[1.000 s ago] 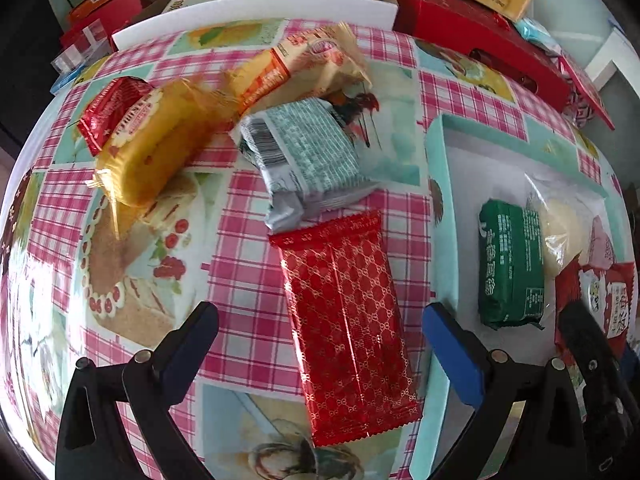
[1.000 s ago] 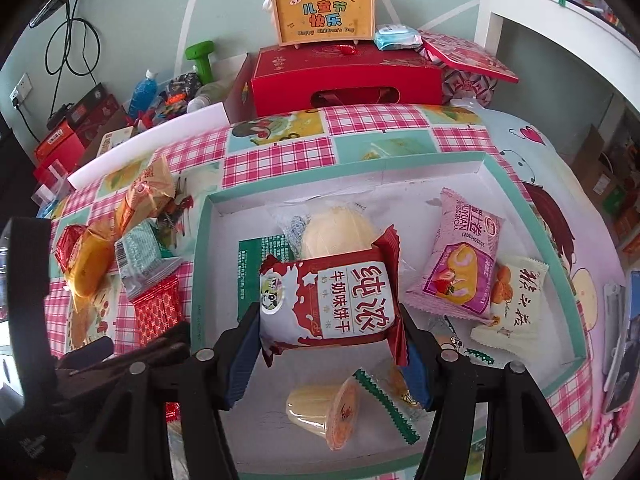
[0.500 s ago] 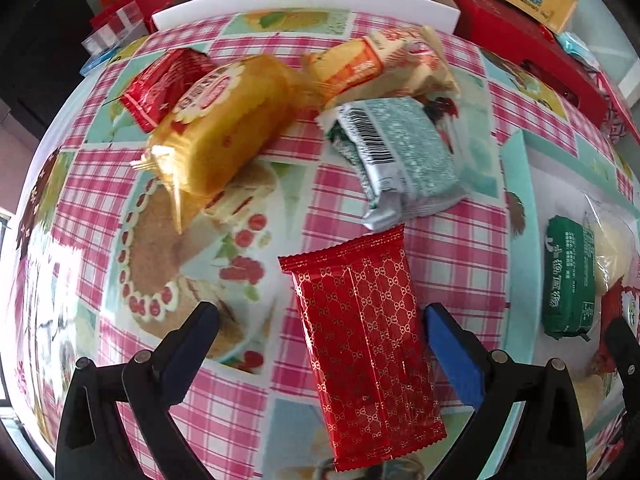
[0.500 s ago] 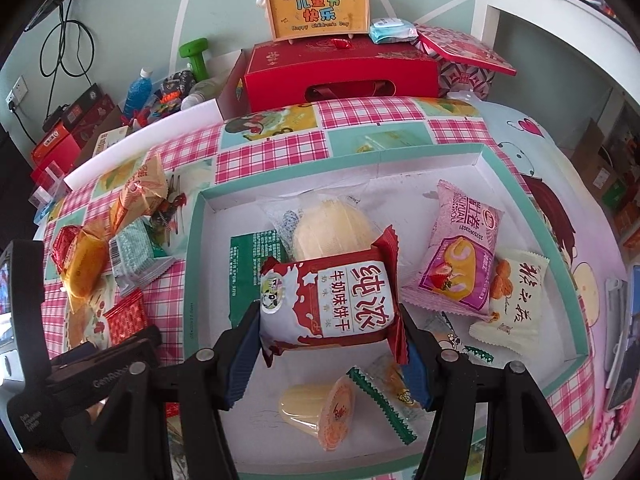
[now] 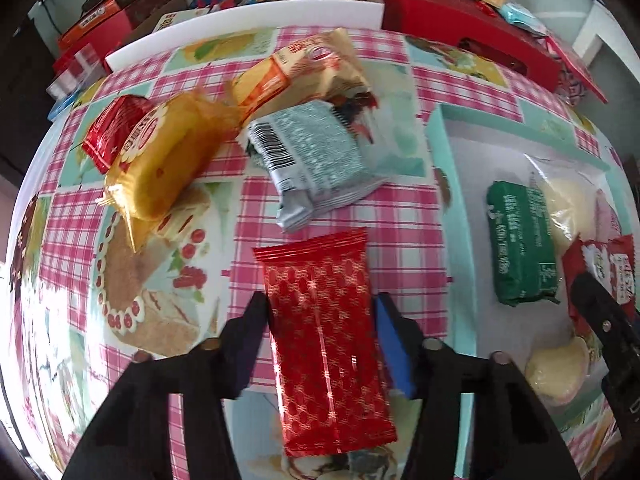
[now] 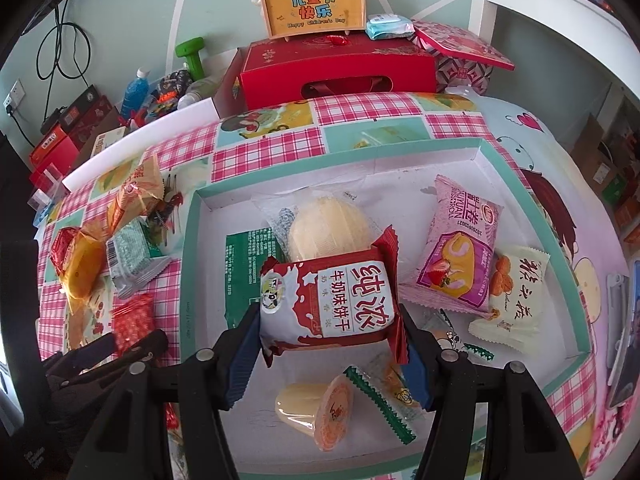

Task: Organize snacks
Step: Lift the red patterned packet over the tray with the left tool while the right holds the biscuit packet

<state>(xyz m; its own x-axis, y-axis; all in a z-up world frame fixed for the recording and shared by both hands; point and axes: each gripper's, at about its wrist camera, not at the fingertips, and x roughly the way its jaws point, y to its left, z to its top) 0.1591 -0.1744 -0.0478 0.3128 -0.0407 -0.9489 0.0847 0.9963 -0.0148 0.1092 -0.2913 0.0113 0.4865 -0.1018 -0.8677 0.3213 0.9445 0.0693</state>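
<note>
- Snacks are lying in two groups: some loose on the checked surface (image 5: 256,208), the rest inside the teal-rimmed tray (image 6: 192,264).
- I am closing my left tool (image 5: 318,322) around the red foil pack (image 5: 326,344), which is lying flat on the surface between the jaws; both pads are at its long edges, though I cannot tell how firmly they are pressing.
- Beyond that pack a grey-green pack (image 5: 312,160), a yellow cake (image 5: 160,160), a small red pack (image 5: 114,130) and an orange pack (image 5: 296,70) are sitting close together, several touching or overlapping.
- I am holding my right tool (image 6: 328,336) clamped on the red-and-white biscuit bag (image 6: 328,300), pads pressing both its sides, over the tray.
- Under and behind the bag, a green pack (image 6: 244,264) and a pale bun in clear wrap (image 6: 328,226) are lying in the tray.
- To the right in the tray, a pink roll pack (image 6: 460,256) is overlapping a white pack (image 6: 512,300).
- Near my right tool's base, a jelly cup (image 6: 316,412) is lying on its side beside a clear green-edged pack (image 6: 384,392).
- A red gift box (image 6: 336,72) is standing past the far edge of the surface.
</note>
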